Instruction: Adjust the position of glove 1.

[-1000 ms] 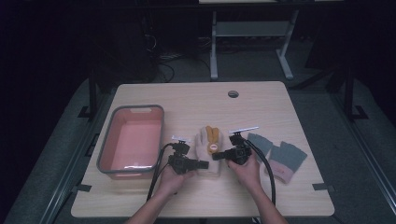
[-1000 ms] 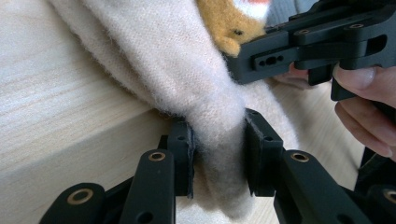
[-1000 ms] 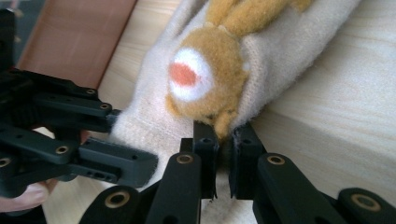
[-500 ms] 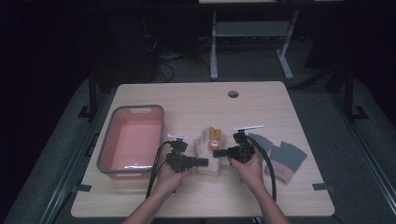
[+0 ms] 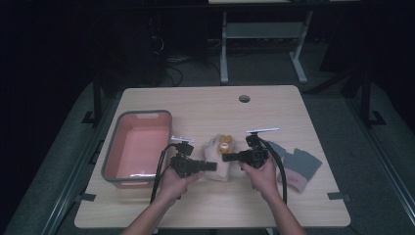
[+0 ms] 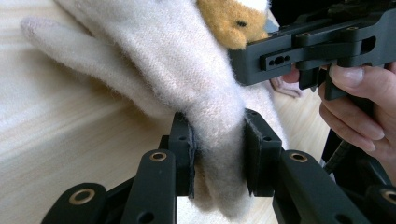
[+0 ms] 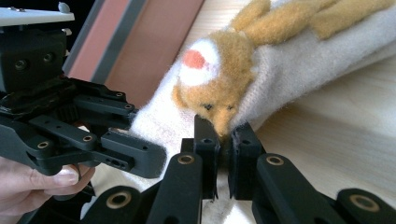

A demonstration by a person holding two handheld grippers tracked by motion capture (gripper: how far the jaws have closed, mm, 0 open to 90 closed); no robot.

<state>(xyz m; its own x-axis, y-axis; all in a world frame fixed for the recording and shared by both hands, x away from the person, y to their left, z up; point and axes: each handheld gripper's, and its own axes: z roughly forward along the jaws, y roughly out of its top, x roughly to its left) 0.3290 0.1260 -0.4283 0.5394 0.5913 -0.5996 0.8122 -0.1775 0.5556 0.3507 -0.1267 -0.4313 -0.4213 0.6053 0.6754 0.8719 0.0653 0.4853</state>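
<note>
Both grippers, left [image 6: 217, 154] and right [image 7: 223, 156], clamp the cream woolly glove [image 5: 219, 157] at frame centre; the pink plastic bin [image 5: 138, 147] awaits it.

— Pale wooden rectangular table [image 5: 205, 105], round hole at far edge.
— Grey-rimmed pink plastic tub [image 5: 138, 147] at left, cream woollen glove [image 5: 219, 159] mid-table, grey knitted gloves [image 5: 296, 164] at right.

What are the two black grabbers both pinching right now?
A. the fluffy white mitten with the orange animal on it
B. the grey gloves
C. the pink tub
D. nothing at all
A: the left gripper squeezes a fold of the white mitten between its pads, and the right gripper is clamped on its edge just below the orange animal face.
</note>
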